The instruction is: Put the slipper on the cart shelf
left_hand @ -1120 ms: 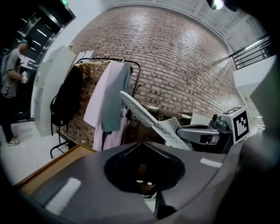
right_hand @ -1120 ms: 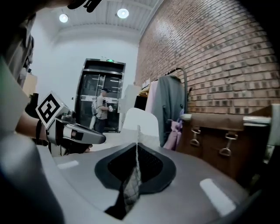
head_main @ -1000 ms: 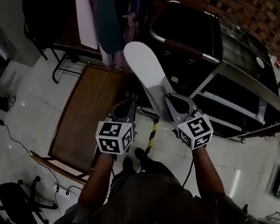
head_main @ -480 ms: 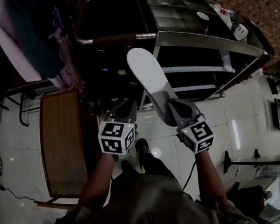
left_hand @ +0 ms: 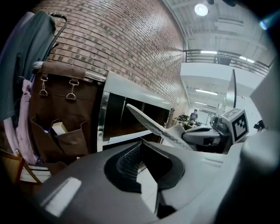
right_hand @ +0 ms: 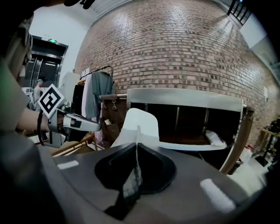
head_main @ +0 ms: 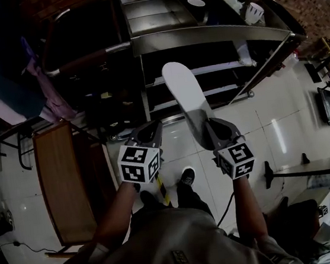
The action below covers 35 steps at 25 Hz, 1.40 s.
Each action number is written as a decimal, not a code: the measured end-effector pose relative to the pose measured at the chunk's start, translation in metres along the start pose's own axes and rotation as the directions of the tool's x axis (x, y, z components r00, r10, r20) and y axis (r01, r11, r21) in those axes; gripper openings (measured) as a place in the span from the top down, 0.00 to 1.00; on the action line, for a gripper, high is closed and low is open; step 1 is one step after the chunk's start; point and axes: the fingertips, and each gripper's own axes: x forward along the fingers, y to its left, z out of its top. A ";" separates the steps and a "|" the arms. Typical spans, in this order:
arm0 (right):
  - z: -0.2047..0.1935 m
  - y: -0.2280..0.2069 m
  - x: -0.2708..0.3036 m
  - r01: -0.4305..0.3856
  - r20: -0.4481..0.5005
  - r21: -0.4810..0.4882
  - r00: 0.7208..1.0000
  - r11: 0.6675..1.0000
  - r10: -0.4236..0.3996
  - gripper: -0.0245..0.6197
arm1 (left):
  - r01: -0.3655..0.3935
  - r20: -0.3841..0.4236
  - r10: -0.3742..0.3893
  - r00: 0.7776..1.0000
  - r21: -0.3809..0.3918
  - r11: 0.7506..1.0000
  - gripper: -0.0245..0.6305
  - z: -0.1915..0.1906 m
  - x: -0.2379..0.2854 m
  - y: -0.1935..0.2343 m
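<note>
The right gripper (head_main: 212, 126) is clamped on one end of the slipper (head_main: 186, 99); in the right gripper view its jaws press flat against a thin white edge. The slipper projects forward and upward from the jaws. It is held in the air in front of the cart (head_main: 212, 33), level with the open shelf (right_hand: 192, 146). The left gripper (head_main: 148, 129) sits beside it, apart from the slipper, jaws together with nothing between them.
</note>
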 end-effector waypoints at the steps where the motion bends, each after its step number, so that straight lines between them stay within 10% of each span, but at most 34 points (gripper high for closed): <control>1: -0.002 -0.012 -0.001 0.000 0.002 -0.003 1.000 1.000 0.000 0.95 | -0.002 0.001 0.002 1.000 0.006 1.000 0.95 0.002 0.011 -0.007; 18: -0.027 -0.192 0.016 -0.005 0.011 0.063 1.000 0.998 0.004 0.95 | -0.069 -0.051 0.072 0.996 0.064 0.996 0.95 0.027 0.157 -0.079; 35: -0.014 -0.314 0.113 0.101 -0.121 0.060 0.988 0.993 -0.093 0.95 | 0.047 -0.065 -0.043 0.997 0.053 0.998 0.95 0.063 0.302 -0.055</control>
